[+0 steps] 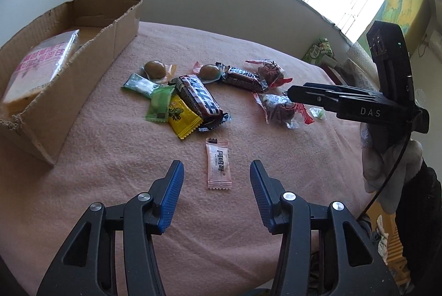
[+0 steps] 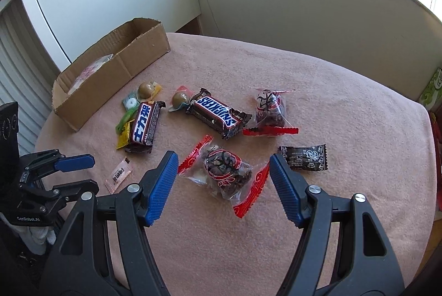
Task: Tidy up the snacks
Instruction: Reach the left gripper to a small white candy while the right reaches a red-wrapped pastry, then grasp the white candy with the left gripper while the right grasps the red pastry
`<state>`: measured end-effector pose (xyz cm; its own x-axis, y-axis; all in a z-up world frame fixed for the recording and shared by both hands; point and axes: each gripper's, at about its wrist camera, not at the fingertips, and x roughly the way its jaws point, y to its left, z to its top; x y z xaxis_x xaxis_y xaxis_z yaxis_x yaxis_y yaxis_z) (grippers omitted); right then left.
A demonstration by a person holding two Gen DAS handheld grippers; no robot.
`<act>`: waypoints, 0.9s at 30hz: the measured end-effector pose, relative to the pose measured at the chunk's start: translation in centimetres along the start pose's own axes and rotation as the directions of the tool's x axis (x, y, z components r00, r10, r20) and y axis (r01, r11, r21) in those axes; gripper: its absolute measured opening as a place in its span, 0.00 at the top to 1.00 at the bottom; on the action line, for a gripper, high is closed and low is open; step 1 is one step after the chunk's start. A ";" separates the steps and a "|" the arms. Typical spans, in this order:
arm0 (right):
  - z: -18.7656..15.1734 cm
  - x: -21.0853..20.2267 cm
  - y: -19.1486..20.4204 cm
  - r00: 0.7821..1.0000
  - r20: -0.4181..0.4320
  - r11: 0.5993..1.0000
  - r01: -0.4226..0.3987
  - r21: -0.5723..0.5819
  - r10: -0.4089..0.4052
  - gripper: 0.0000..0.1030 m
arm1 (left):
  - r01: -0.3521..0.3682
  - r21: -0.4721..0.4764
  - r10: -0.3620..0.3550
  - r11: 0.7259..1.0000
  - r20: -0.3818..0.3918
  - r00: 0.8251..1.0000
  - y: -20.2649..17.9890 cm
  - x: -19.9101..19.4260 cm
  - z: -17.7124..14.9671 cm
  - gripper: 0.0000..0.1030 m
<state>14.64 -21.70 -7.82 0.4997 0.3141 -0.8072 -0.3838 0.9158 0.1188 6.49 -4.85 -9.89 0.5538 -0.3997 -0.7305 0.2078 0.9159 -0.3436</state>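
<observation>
From the left wrist, the left tongs (image 1: 216,177) stand partly open and empty above the pink-clothed desk (image 1: 110,185), with a pale pink sachet (image 1: 218,164) lying flat between the tips, untouched. From the right wrist, the right tongs (image 2: 223,167) gape wider, straddling a red-edged clear packet (image 2: 226,171) without gripping it; the cardboard box (image 2: 110,75) sits far left.
</observation>
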 end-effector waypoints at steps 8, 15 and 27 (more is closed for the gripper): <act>1.0 3.6 -1.0 0.993 -0.108 0.999 -0.048 -0.021 0.046 0.38 | -0.025 0.048 0.026 0.999 -0.024 0.999 -0.8 1.6 0.1 0.60; 0.3 3.6 0.1 0.988 -0.143 0.996 -0.066 -0.064 0.056 0.38 | -0.075 0.127 0.078 0.989 -0.024 0.997 -1.9 2.7 0.0 0.63; -0.6 5.0 1.8 0.984 -0.169 0.989 0.039 -0.140 -0.062 0.61 | -0.154 0.219 0.155 0.964 0.012 0.988 -2.1 3.0 -0.4 0.82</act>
<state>15.98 -18.62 -12.03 0.3841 0.2095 -0.8992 -0.4692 0.8831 0.0054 7.39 -8.03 -11.62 0.5893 -0.2524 -0.7675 0.2912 0.9524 -0.0896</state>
